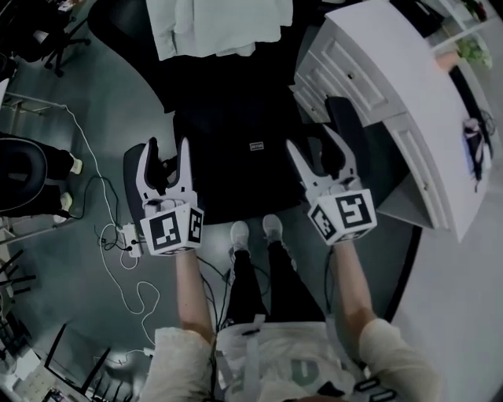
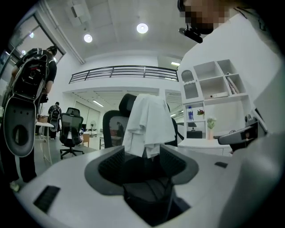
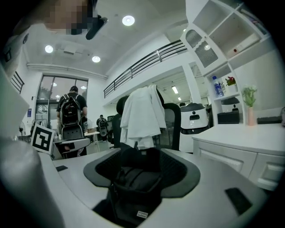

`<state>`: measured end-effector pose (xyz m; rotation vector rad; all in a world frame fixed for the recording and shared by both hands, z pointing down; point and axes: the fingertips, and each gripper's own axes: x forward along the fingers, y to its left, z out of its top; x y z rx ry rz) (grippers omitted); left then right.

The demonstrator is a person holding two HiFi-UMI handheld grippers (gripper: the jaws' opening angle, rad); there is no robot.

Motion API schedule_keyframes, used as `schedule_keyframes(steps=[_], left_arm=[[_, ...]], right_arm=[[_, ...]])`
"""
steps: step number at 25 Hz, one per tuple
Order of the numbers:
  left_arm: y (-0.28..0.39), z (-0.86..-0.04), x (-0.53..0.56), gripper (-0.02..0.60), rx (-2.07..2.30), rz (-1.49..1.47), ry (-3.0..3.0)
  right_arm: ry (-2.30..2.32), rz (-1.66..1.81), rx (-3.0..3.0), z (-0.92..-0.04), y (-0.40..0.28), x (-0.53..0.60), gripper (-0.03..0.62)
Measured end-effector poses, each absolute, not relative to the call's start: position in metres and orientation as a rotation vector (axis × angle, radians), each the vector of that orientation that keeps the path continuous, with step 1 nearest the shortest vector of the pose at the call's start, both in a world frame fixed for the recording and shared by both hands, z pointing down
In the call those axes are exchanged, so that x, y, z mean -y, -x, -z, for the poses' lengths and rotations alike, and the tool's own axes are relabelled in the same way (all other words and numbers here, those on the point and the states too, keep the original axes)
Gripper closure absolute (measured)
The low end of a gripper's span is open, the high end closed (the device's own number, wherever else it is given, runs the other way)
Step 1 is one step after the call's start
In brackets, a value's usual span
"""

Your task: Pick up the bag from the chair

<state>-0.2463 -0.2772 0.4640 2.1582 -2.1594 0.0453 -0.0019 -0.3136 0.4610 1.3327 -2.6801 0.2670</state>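
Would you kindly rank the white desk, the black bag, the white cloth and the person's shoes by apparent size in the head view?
1. white desk, largest.
2. black bag, though its edges blend into the dark chair.
3. white cloth, cut off by the top edge.
4. shoes, smallest; the two look alike.

One black bag (image 1: 236,118), one white cloth (image 1: 220,23), two tongs (image 1: 168,148) (image 1: 312,141)

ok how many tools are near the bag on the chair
2: the left tool by the bag's left edge, the right tool by its right edge, both open, neither gripping it. No others in view.
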Motion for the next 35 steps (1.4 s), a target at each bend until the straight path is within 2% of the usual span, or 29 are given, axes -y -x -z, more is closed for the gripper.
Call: schedule_keyframes(steps=[5, 16, 26, 35], left_arm=[[0.253, -0.549, 0.292, 0.351, 2.156, -0.122, -2.146], [0.227, -0.677, 0.294, 0.351, 2.024, -0.197, -2.169], [0.207, -0.706, 0.3, 0.351, 1.953, -0.24, -2.189], [0.228, -0.744, 0.317, 0.351, 1.942, -0.237, -2.125]], right_arm=[[-1.327, -0.183, 2.66, -0.539, 0.002, 0.334, 0.339], [-1.309, -0.32, 2.588, -0.676, 0.009, 0.334, 0.338], [-1.331, -0.34, 2.54, -0.712, -0.006, 0.342, 0.339], [-1.285, -0.353, 2.552, -0.726, -0.002, 0.383, 0.338]])
